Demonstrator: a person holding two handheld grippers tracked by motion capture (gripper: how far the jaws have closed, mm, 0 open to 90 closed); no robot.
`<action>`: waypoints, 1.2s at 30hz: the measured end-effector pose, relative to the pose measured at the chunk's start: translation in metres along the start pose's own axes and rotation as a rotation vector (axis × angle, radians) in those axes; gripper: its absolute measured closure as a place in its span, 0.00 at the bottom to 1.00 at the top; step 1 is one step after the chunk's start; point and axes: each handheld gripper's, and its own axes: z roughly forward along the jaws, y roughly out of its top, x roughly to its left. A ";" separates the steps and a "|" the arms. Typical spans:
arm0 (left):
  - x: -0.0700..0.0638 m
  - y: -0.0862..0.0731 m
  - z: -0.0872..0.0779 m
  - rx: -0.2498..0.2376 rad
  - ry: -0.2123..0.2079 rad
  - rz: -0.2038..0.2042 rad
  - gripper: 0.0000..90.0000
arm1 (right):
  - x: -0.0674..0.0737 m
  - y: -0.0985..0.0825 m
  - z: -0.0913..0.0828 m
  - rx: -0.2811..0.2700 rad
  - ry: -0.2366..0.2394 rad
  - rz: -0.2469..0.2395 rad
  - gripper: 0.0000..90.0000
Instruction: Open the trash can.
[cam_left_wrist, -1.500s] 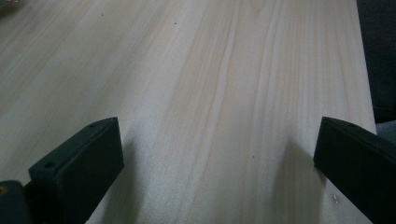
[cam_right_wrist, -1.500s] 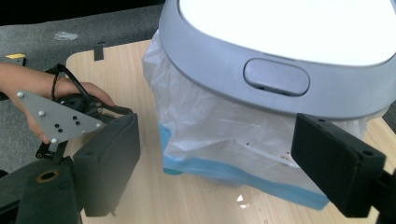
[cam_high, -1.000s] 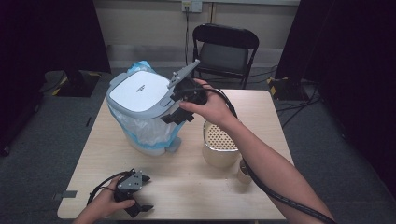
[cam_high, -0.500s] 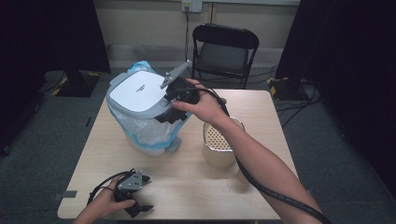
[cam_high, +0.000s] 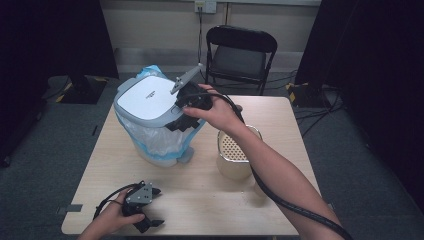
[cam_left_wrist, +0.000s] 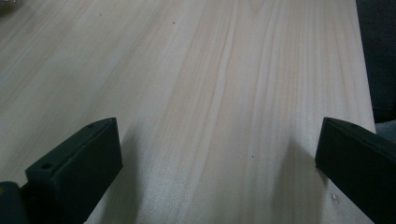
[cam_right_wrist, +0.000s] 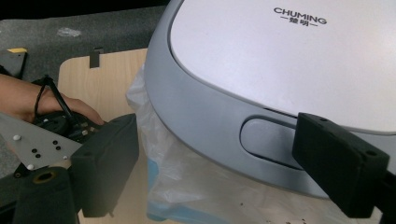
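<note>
Nearest to us, our left gripper (cam_high: 150, 207) rests low on the table (cam_high: 210, 200) close to its near edge and towards the left corner, in the same spot as a second ago. In the left gripper view its jaws stand spread wide over bare wood, pinching nothing.

Farther in, right of centre, a beige container (cam_high: 234, 161) with a perforated insert stands on the table, and our right forearm passes over it on the way to the bin.

Our right gripper (cam_high: 182, 122) has shifted left and slightly lower over the last second and now sits at the front rim of the bin (cam_high: 150, 117). In the right gripper view its jaws are spread apart, one on either side of the oval push button (cam_right_wrist: 270, 141) on the grey rim, holding nothing; we cannot tell whether they touch the rim. The bin stands on the far-left part of the table, its white lid (cam_right_wrist: 289, 56) down, with a clear and blue bag (cam_right_wrist: 187, 182) hanging out below the rim.

Open tabletop lies between the two grippers and along the near right side. The bin sits close to the table's left edge. Beyond the far edge stands a black folding chair (cam_high: 241, 55).
</note>
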 end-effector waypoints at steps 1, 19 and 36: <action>0.000 0.000 0.000 0.000 0.000 0.000 0.00 | -0.001 0.000 0.000 -0.005 0.002 -0.001 0.16; 0.000 0.000 0.000 0.000 0.000 0.001 0.00 | -0.001 -0.013 -0.012 -0.013 -0.009 0.006 0.17; 0.000 0.000 0.000 0.001 0.000 0.000 0.00 | 0.005 -0.043 -0.041 -0.030 -0.025 0.028 0.17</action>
